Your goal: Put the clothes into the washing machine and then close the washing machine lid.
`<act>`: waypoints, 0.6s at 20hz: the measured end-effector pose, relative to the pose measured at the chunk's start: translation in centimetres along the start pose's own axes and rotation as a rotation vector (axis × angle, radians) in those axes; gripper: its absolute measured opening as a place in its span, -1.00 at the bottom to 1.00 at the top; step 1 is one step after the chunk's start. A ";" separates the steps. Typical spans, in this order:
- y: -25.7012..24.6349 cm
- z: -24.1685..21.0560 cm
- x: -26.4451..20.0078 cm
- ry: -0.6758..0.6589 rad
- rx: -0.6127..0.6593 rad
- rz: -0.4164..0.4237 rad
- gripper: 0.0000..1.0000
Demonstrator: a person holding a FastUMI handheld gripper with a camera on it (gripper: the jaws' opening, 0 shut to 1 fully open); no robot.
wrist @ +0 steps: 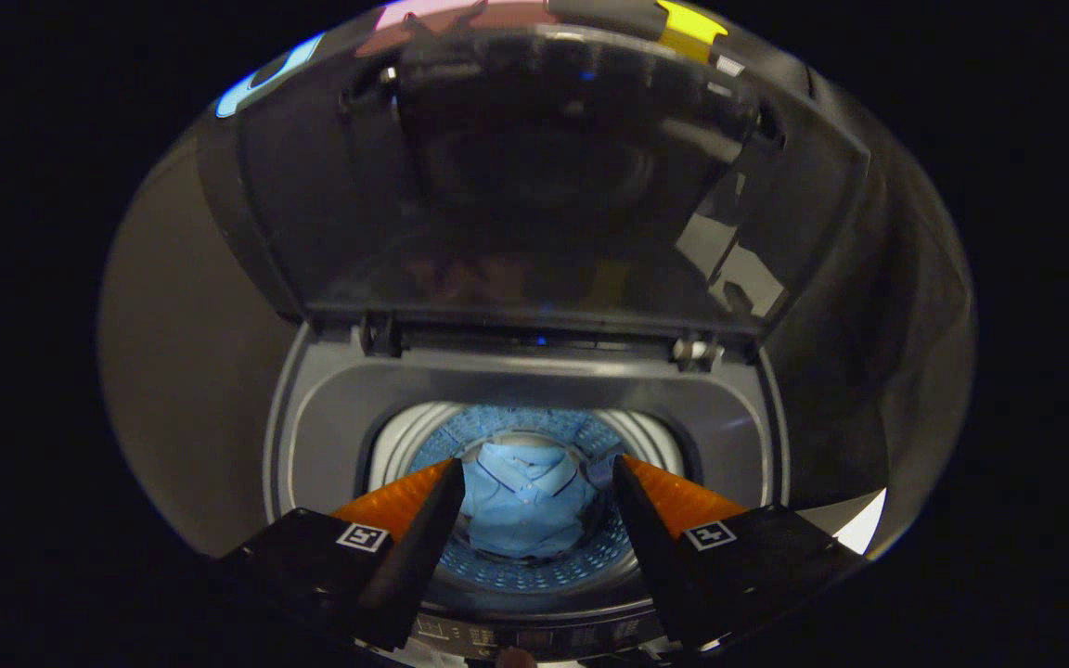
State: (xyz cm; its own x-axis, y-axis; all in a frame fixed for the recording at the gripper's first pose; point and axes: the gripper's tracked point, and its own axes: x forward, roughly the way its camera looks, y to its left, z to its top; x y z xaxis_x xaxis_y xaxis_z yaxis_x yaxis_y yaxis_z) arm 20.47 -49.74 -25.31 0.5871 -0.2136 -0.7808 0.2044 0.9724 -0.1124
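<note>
While the jaws of the gripper (534,473) stood apart and empty, a light-blue shirt (525,506) lay in the washing machine (330,417) drum beneath the raised lid (534,186).

Dim, fisheye-warped view; glare on lid (534,176)

No word or number reads clearly here. Each of my gripper (534,473) fingers carries a square black-and-white marker tag (363,536), not lettering. The washing machine's control strip (534,638) at six o'clock has print too small to make out.
</note>
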 end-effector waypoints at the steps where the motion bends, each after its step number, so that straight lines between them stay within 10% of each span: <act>1: -0.2 1.3 -1.1 -0.031 -0.004 -0.006 0.98; 12: -1.6 15.6 -9.8 -0.294 0.068 -0.002 0.98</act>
State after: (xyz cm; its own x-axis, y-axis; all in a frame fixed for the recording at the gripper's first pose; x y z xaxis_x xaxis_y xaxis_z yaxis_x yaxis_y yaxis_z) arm 26.62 -50.69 -7.92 0.7863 -0.2428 -0.5682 0.2517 0.9657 -0.0643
